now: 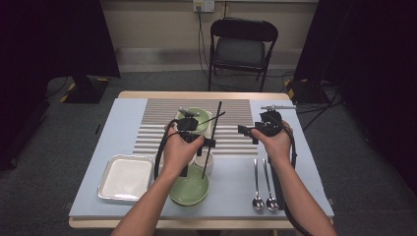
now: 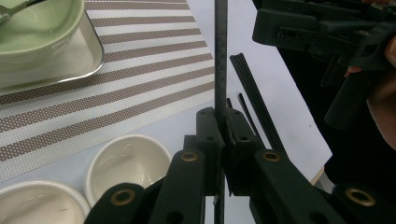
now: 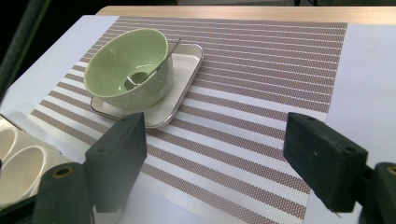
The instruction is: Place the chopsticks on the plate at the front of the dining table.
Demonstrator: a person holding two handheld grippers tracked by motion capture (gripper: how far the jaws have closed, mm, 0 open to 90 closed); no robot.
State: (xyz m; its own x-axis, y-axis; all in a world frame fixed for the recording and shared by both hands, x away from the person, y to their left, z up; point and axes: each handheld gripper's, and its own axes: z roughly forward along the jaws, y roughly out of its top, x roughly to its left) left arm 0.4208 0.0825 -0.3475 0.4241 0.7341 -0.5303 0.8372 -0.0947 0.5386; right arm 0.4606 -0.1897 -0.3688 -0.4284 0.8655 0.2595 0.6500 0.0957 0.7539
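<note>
A black chopstick (image 1: 212, 139) is clamped between the shut jaws of the left tool (image 1: 189, 129), standing tilted above the striped mat (image 1: 236, 129), its lower end hanging over the white cups (image 1: 204, 162) at the mat's near edge. In the left gripper view the chopstick (image 2: 221, 60) runs straight up from the left tool (image 2: 219, 140), with a second black chopstick (image 2: 256, 100) lying on the desk (image 2: 285, 100) just beyond the mat's corner (image 2: 140, 70). The right tool (image 1: 265, 125) hovers over the mat's right edge, its jaws wide apart with nothing between them; the right gripper view shows the right tool (image 3: 215, 154) looking down on bare mat (image 3: 261, 84). At the mat's far left sits a green bowl (image 3: 128, 65) with a spoon (image 3: 149, 67) inside, on a small metal tray (image 3: 182, 86). Nearer the person than the mat, another green bowl (image 1: 189, 191) stands beside an empty tray (image 1: 125, 178), and two spoons (image 1: 263, 184) lie to the right
</note>
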